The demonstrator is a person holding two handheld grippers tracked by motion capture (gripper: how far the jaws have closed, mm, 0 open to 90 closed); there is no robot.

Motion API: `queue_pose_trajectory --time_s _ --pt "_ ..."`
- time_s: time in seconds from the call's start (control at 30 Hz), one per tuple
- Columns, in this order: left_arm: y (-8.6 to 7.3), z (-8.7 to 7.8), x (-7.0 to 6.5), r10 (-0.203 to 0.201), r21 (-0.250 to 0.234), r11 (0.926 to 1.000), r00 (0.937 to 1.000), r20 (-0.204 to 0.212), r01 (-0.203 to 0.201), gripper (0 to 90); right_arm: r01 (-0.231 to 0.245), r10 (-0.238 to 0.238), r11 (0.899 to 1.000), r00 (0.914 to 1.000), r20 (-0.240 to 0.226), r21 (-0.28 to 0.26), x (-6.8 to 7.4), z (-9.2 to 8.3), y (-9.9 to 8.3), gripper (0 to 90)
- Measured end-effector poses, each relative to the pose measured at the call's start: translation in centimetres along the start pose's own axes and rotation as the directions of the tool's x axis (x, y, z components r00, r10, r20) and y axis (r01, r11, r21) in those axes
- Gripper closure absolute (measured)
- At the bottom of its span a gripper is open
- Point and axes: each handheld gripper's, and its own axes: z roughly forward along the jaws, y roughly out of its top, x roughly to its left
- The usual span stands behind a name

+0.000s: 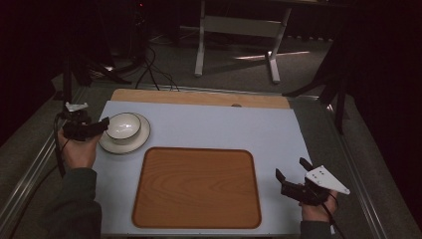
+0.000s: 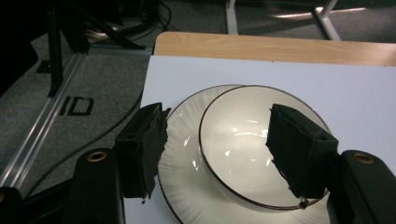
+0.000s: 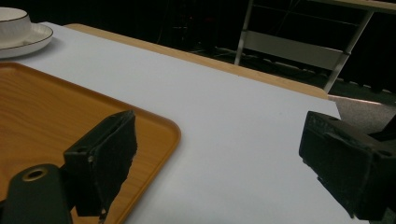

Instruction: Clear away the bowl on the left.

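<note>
A white bowl (image 1: 123,124) with a dark rim stands on a white plate (image 1: 142,141) at the table's left. My left gripper (image 1: 102,127) is open right at the bowl's left side. In the left gripper view the left gripper (image 2: 218,114) has one jaw over the plate (image 2: 184,140) and the other over the inside of the bowl (image 2: 243,140); I cannot tell if they touch. My right gripper (image 1: 290,167) is open over the mat, right of the wooden tray (image 1: 196,188). In the right gripper view the right gripper (image 3: 222,119) holds nothing, with the tray (image 3: 46,112) at its left.
A pale blue mat (image 1: 224,127) covers the wooden table (image 1: 199,97). Metal rails (image 1: 30,169) run along both sides. Beyond the far edge are cables (image 1: 154,74) and a white stand's legs (image 1: 236,30) on the floor. The bowl (image 3: 11,21) and plate (image 3: 35,37) show far left.
</note>
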Motion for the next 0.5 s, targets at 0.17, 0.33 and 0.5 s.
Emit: queue_pose_trajectory --time_s 0.17,0.33,0.5 --pt "-0.1 0.6 -0.1 -0.002 0.016 0.9999 1.0000 -0.006 0.002 37.8 0.000 0.000 1.000 1.0000 0.001 0.000 0.0 0.0 0.0 10.9" --pt "-0.3 1.4 -0.2 -0.007 0.034 0.9994 0.9999 -0.014 0.007 37.8 0.001 -0.001 1.000 1.0000 0.004 -0.005 0.0 -0.1 0.0 10.9" --pt "-0.8 2.3 -0.2 -0.028 0.069 0.9972 0.9994 -0.021 0.030 40.9 0.004 -0.004 1.000 1.0000 0.006 -0.009 0.1 -0.2 0.0 10.9"
